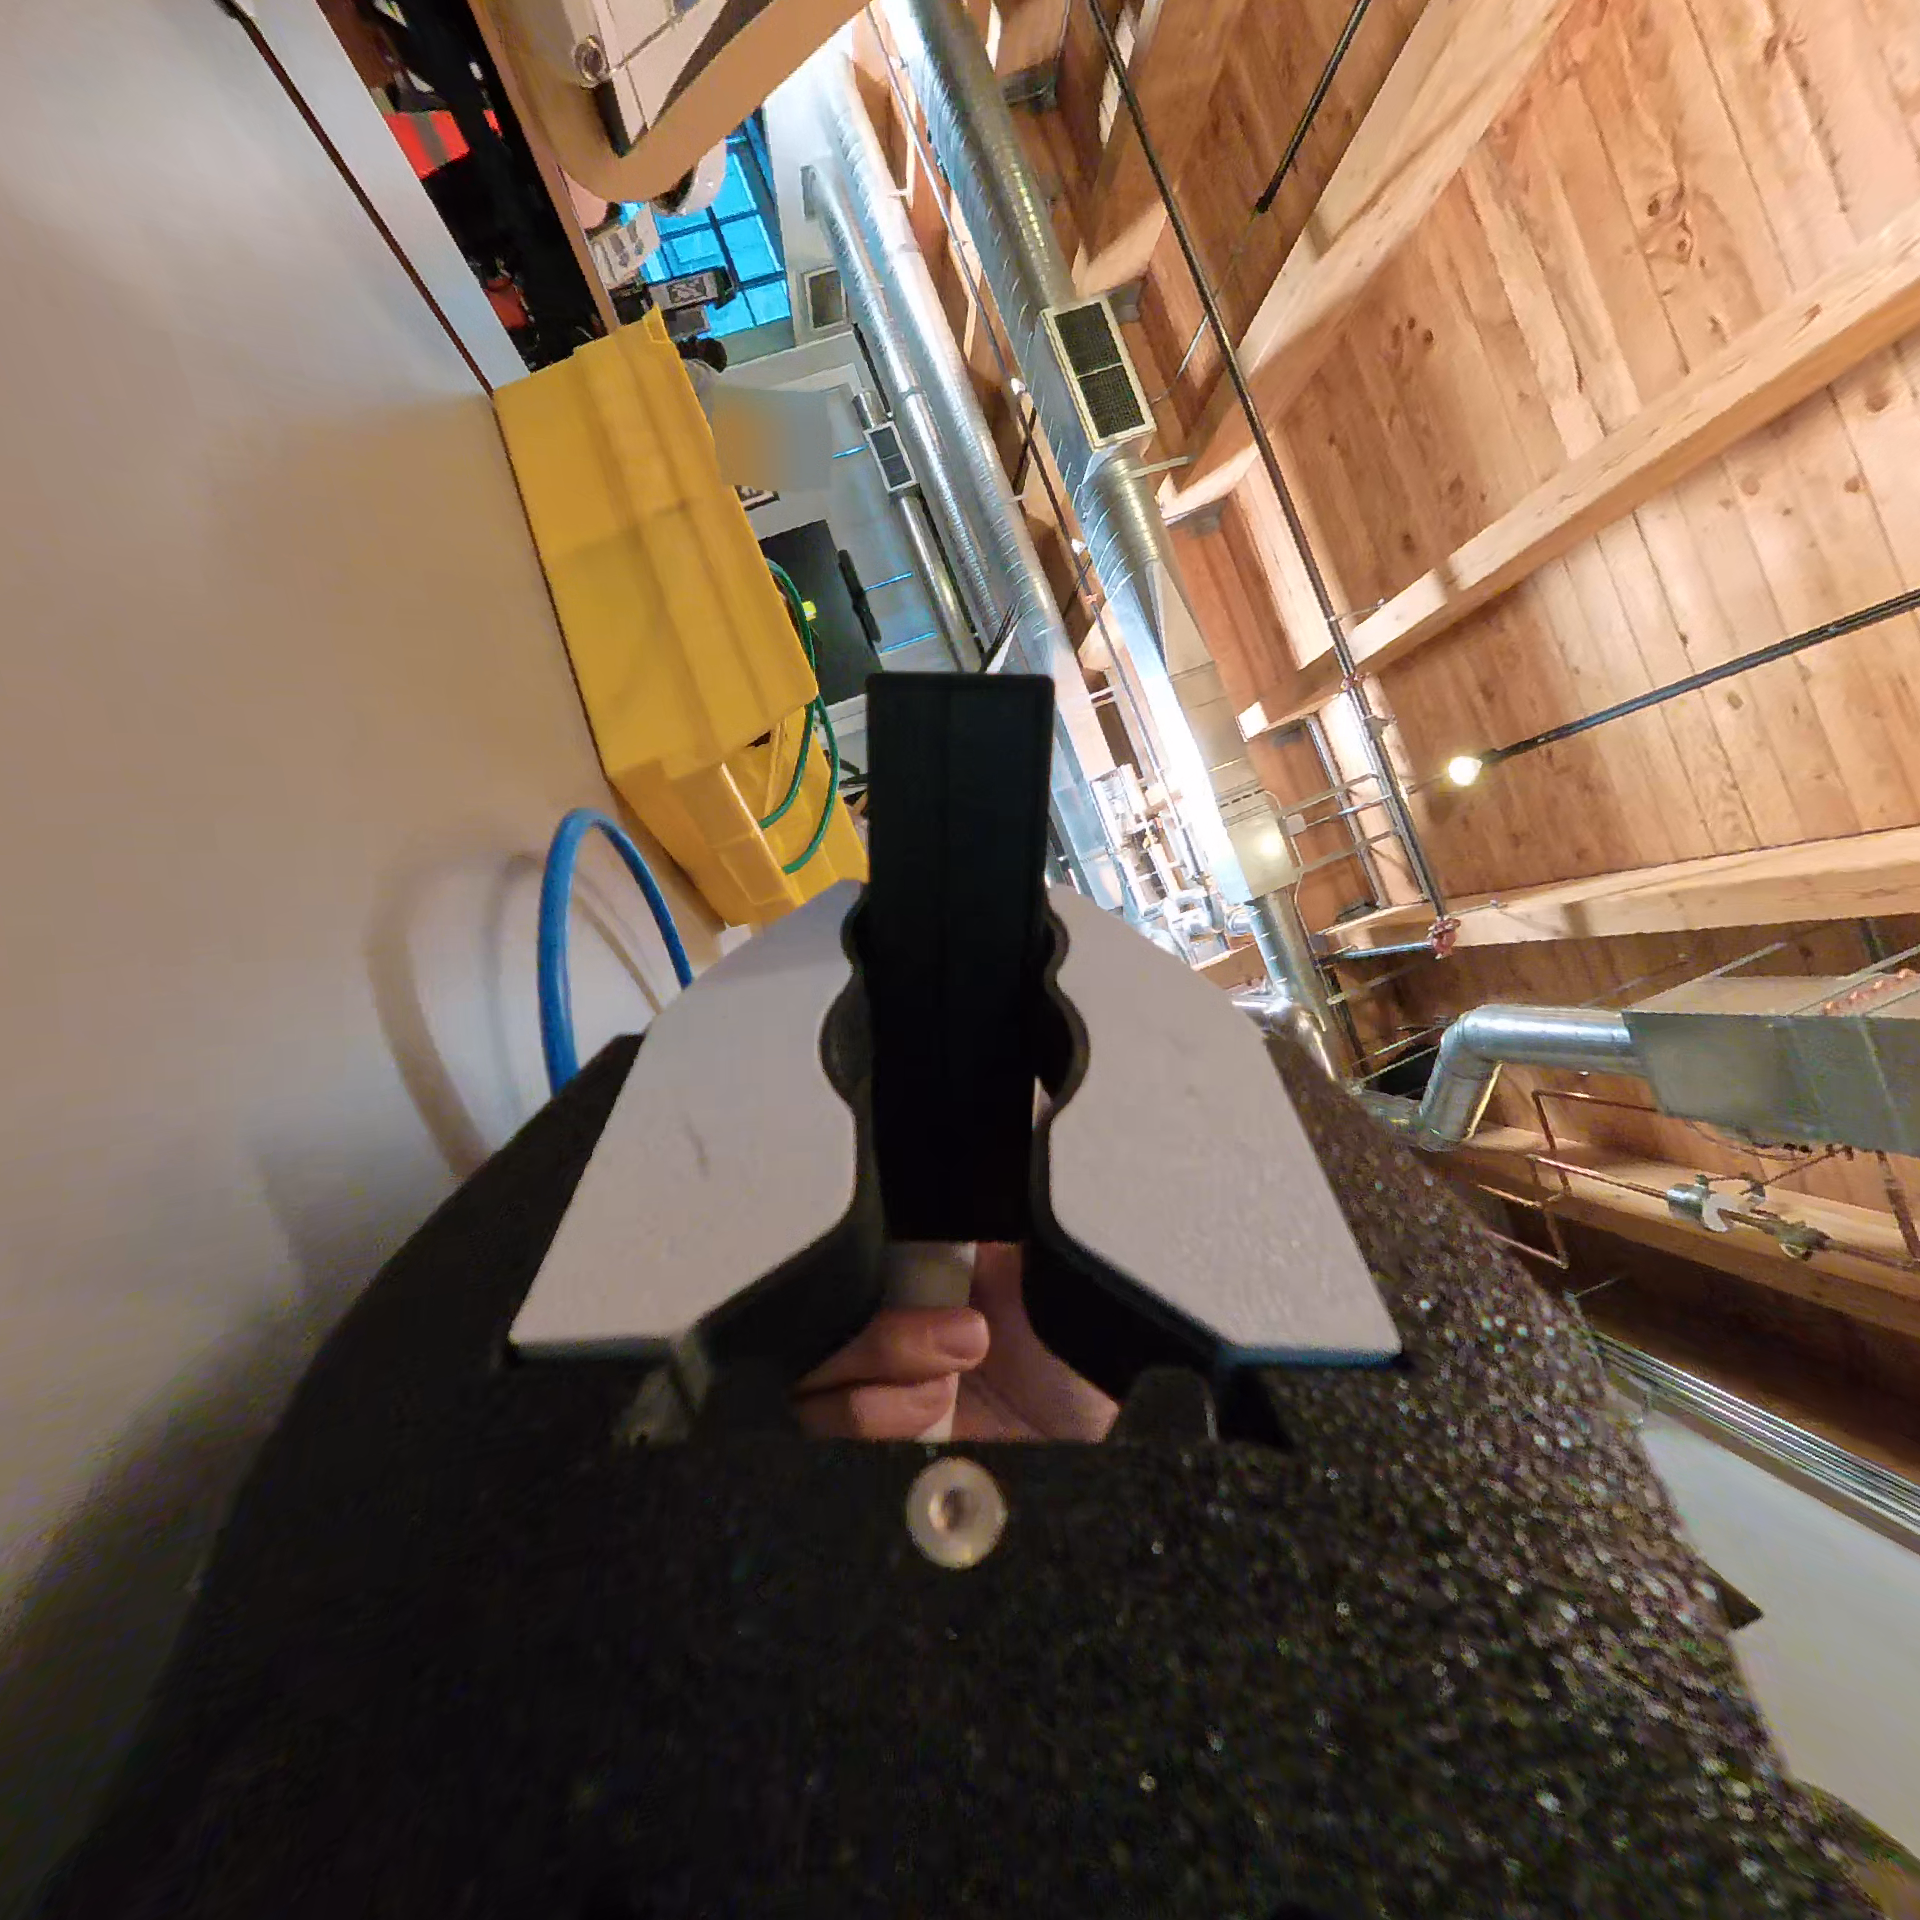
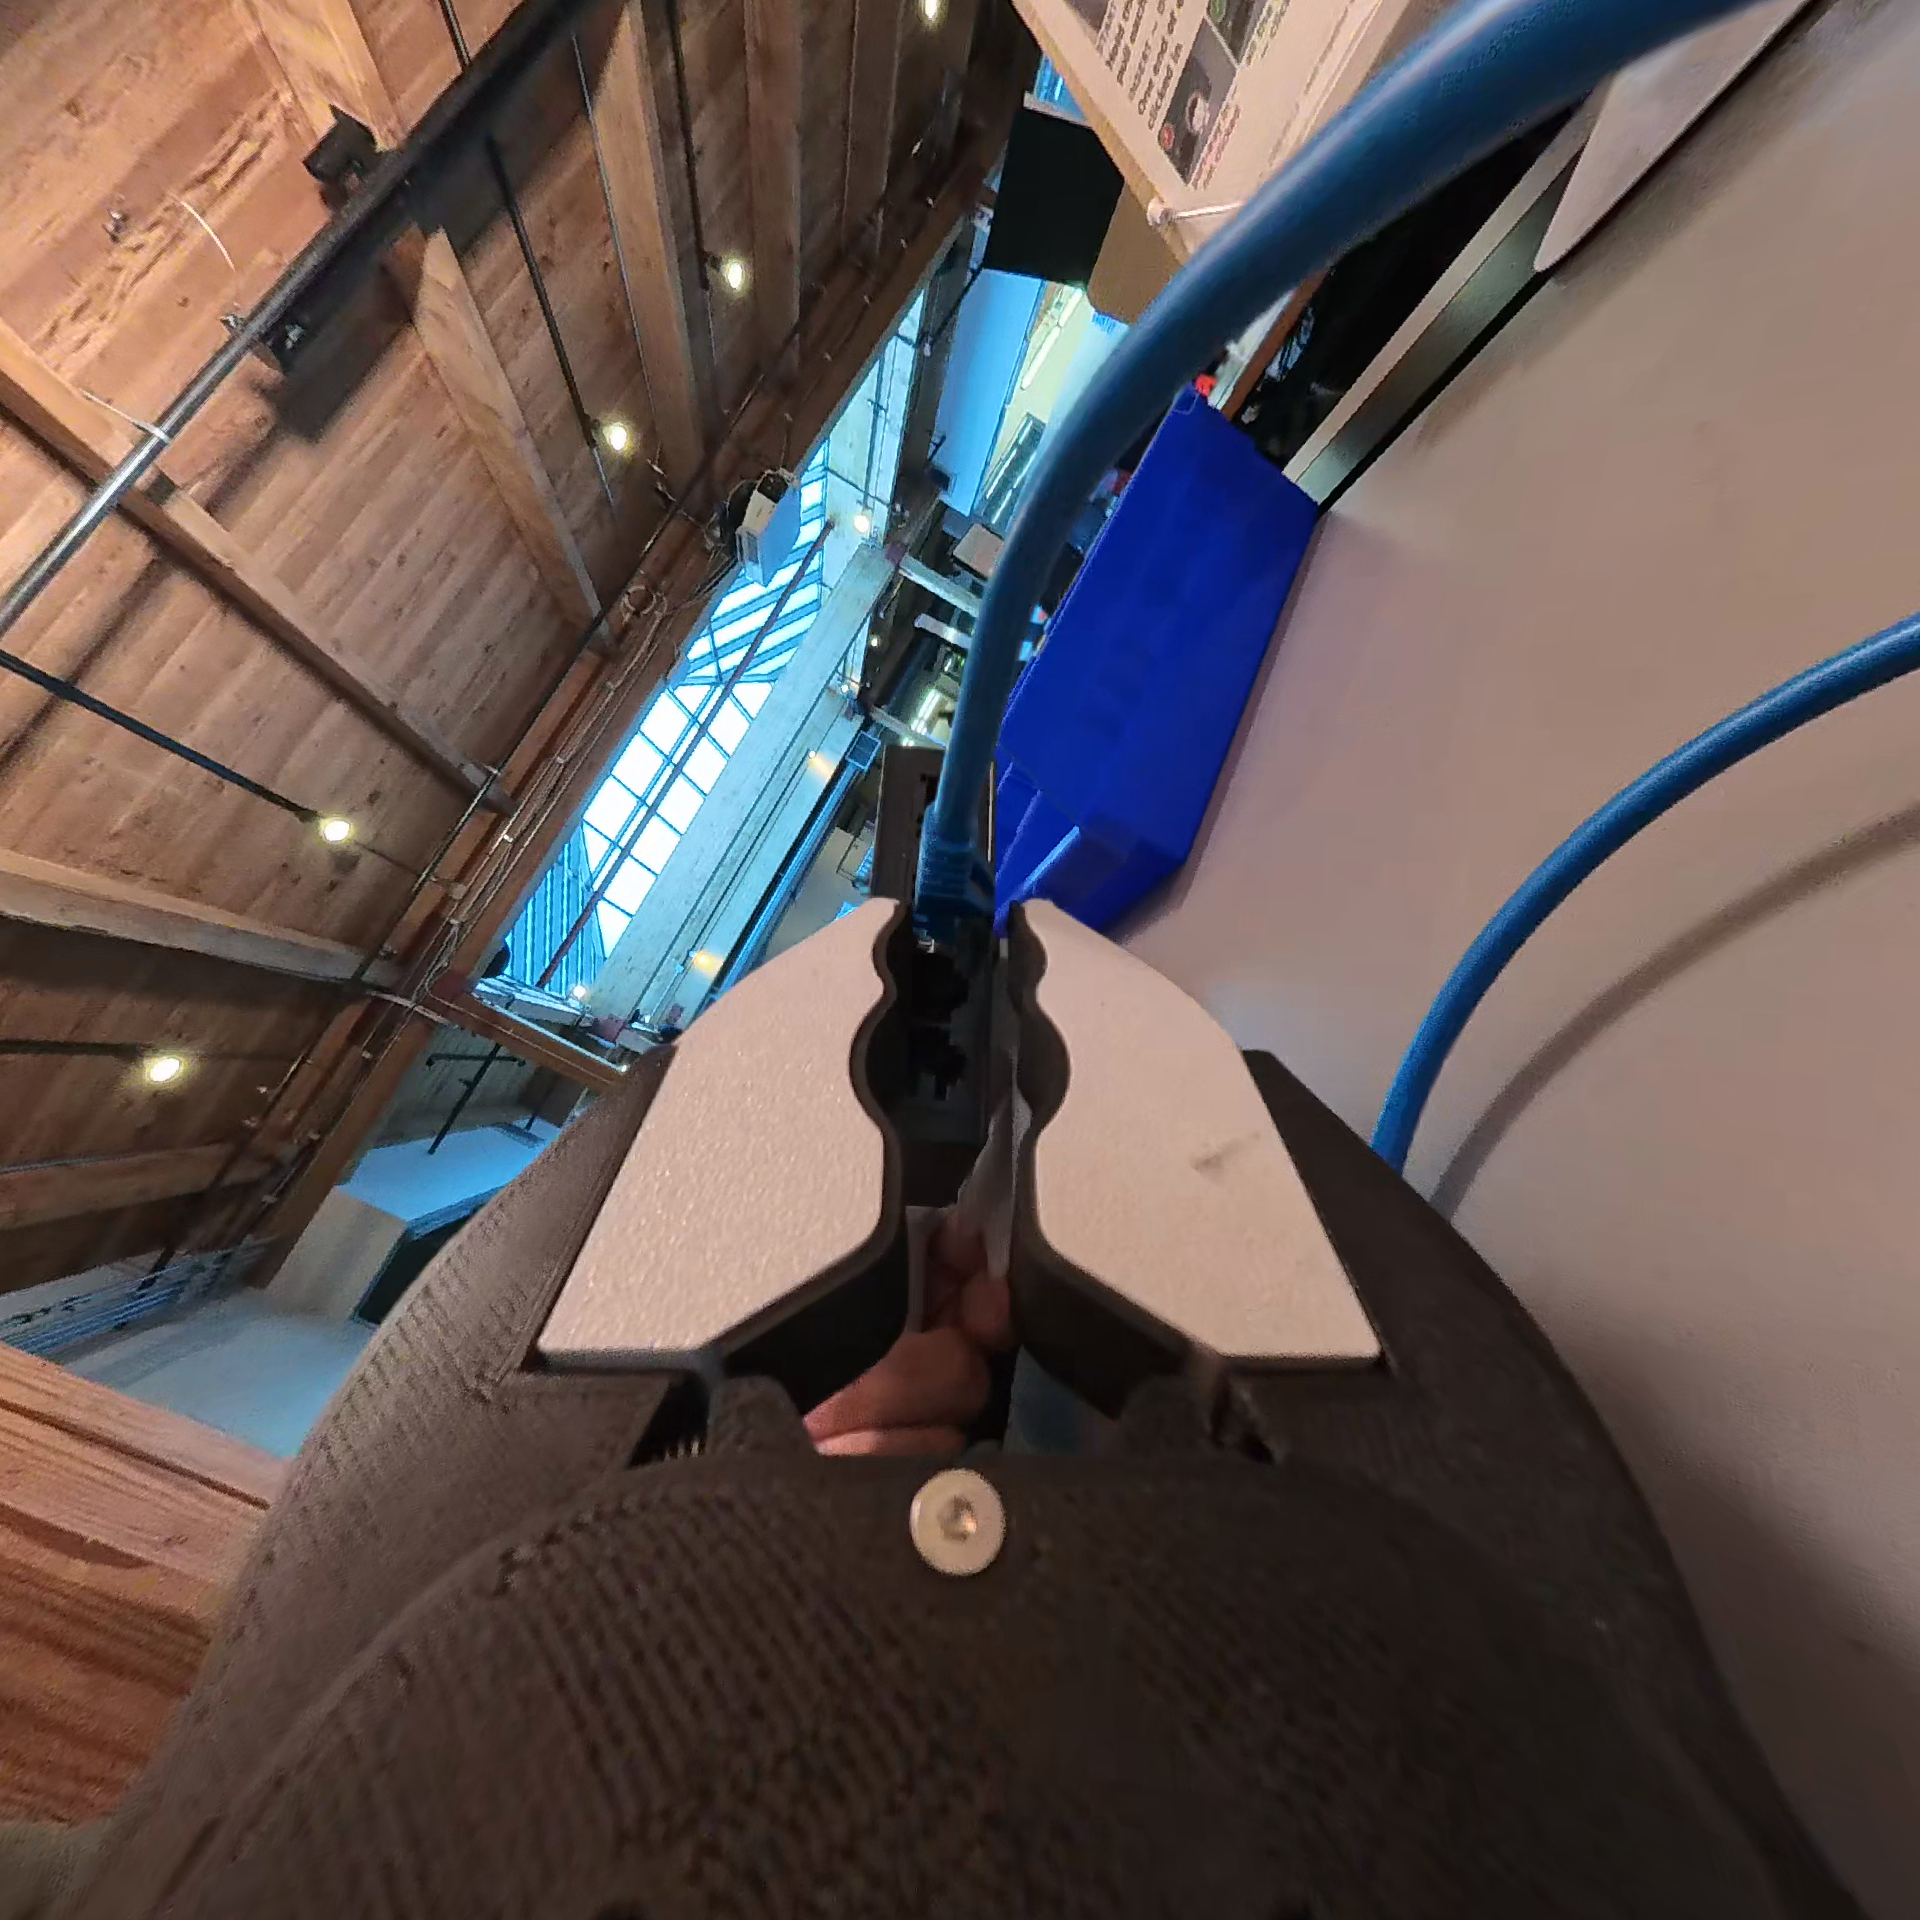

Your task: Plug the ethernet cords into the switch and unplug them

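wooden ceiling boards and silver ducts fill the background of both views, with a pale table along one side. your left gripper is pinching a flat black box, the switch, between its jaws. your right gripper looks clamped on the same switch from its port side, where two empty sockets show and a blue cord sits plugged in just past the fingertips. a yellow bin and a blue bin stand near the table edge. the likely trouble: with both grippers on the box, neither is free to press the plug's latch, so pulling could strain the cord or twist the switch out of your grip.
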`<move>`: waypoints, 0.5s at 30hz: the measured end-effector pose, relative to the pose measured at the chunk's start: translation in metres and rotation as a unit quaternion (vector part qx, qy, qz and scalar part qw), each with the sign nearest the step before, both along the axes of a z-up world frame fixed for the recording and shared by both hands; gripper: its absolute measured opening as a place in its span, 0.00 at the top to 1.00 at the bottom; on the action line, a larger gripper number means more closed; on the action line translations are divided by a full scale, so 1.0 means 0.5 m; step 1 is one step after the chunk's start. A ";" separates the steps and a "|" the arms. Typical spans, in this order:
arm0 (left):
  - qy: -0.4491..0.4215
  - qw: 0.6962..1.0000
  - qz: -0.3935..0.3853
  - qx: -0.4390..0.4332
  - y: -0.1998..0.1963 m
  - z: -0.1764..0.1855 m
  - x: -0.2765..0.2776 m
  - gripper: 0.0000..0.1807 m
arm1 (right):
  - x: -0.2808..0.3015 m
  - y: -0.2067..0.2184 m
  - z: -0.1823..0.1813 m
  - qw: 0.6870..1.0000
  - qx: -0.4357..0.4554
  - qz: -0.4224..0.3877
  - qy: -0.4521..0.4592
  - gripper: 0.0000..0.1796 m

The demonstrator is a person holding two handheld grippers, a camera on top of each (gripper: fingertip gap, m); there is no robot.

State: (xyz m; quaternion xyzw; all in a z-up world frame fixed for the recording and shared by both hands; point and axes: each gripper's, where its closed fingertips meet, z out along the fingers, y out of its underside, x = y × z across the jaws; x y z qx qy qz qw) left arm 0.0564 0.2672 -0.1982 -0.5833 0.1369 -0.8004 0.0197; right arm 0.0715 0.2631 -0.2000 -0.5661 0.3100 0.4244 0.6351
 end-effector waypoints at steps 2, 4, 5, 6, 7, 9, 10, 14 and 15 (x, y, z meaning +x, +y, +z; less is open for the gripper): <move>0.002 1.000 0.001 -0.001 -0.002 -0.002 0.001 0.85 | 0.000 0.000 0.000 1.000 0.005 -0.004 0.002 0.92; 0.002 1.000 0.000 -0.004 -0.002 -0.004 0.001 0.85 | 0.001 0.000 -0.001 1.000 0.007 -0.008 0.004 0.92; 0.002 1.000 -0.002 -0.004 -0.004 -0.005 0.002 0.85 | 0.002 0.000 -0.002 1.000 0.008 -0.011 0.006 0.92; 0.002 1.000 -0.005 -0.003 -0.006 -0.006 0.003 0.85 | 0.004 -0.001 -0.002 1.000 0.009 -0.016 0.009 0.92; 0.003 1.000 -0.009 -0.002 -0.010 -0.007 0.004 0.85 | 0.006 -0.001 -0.002 1.000 0.012 -0.022 0.010 0.92; 0.006 1.000 -0.012 0.003 -0.014 -0.010 0.006 0.85 | 0.009 -0.003 -0.005 0.999 0.013 -0.028 0.018 0.92; 0.007 1.000 -0.012 0.004 -0.016 -0.011 0.006 0.85 | 0.010 -0.004 -0.006 0.999 0.014 -0.028 0.019 0.92; 0.008 1.000 -0.015 0.014 -0.021 -0.012 0.008 0.85 | 0.012 -0.008 -0.007 0.998 0.029 -0.035 0.032 0.92; 0.010 1.000 -0.014 0.019 -0.022 -0.012 0.009 0.85 | 0.013 -0.009 -0.007 0.998 0.036 -0.037 0.040 0.92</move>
